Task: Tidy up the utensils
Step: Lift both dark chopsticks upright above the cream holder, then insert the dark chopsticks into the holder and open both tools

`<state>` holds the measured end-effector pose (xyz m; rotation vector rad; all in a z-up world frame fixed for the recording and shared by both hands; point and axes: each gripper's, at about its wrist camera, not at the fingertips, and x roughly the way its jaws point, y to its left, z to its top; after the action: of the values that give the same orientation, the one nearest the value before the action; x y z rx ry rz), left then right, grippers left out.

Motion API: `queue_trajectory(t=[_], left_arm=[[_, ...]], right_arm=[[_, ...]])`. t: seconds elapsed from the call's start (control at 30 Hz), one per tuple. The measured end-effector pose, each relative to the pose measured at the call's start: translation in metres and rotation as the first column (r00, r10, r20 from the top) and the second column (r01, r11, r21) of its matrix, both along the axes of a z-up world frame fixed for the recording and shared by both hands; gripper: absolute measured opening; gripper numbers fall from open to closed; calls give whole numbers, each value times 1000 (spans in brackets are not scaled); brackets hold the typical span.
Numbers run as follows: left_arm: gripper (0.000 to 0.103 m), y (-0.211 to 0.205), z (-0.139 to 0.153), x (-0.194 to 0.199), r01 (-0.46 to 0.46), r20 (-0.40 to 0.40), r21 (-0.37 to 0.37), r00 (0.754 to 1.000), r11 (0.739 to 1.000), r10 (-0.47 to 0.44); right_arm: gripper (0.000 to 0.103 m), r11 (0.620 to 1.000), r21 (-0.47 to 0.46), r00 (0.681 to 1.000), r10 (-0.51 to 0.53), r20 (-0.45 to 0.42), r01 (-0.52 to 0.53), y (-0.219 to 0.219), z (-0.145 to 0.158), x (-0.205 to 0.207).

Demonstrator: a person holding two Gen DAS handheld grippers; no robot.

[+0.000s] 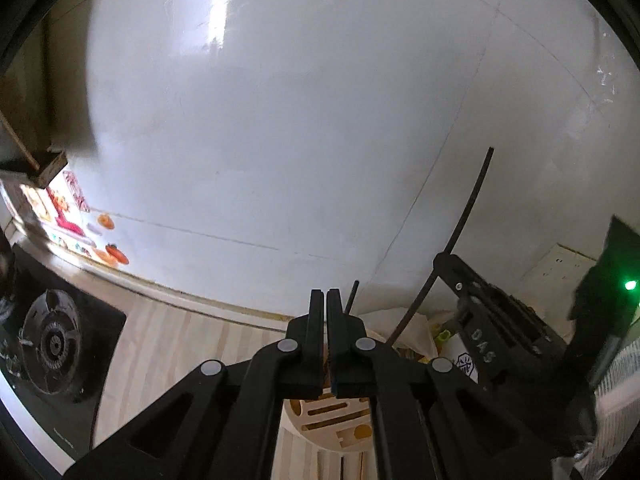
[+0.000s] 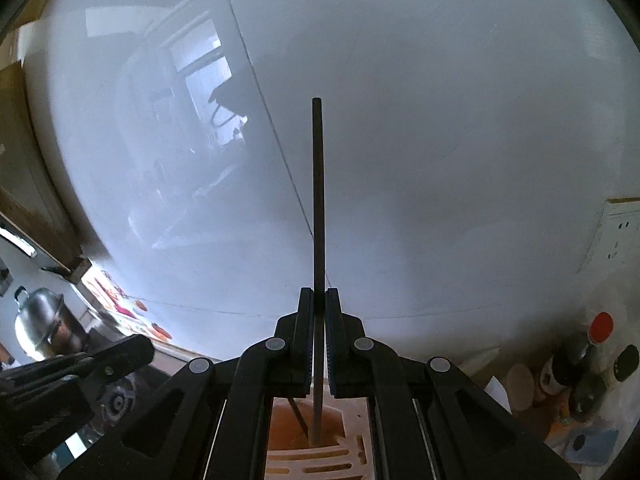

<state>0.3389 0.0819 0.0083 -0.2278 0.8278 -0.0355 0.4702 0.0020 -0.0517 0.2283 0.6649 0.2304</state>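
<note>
My right gripper (image 2: 319, 300) is shut on a long dark chopstick (image 2: 319, 200) that stands nearly upright. Its lower end dips into an orange-lit compartment of the cream slotted utensil holder (image 2: 352, 464). A second dark stick (image 2: 298, 412) leans in the same compartment. In the left wrist view the right gripper (image 1: 442, 264) and its chopstick (image 1: 468, 216) show at the right, above the holder (image 1: 340, 428). My left gripper (image 1: 325, 296) is shut, with nothing visible between its fingers. A short dark stick tip (image 1: 354, 294) pokes up just behind its right finger. The left gripper (image 2: 120, 354) shows at the lower left of the right wrist view.
A white tiled wall fills the background. A black gas burner (image 1: 52, 344) lies left of the pale wooden counter (image 1: 172, 344). A steel pot (image 2: 40, 328) stands at far left. Bottles (image 2: 580, 364) and jars crowd the right corner below a wall socket (image 2: 620, 232).
</note>
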Motion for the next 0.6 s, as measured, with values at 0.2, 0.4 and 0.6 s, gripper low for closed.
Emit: queue_trajectory(t=[0.2, 0.4, 0.6], left_arm=[[6, 13, -15, -15, -71, -14, 69, 997, 995, 72], [84, 31, -35, -41, -157, -30, 111, 986, 981, 161], [103, 41, -45, -74, -199, 6, 133, 980, 971, 200]], right_arm=[[5, 999, -46, 1000, 17, -17, -17, 8, -23, 2], [11, 996, -60, 990, 62, -125, -70, 13, -37, 3], [42, 998, -47, 995, 25, -92, -30, -12, -18, -36]])
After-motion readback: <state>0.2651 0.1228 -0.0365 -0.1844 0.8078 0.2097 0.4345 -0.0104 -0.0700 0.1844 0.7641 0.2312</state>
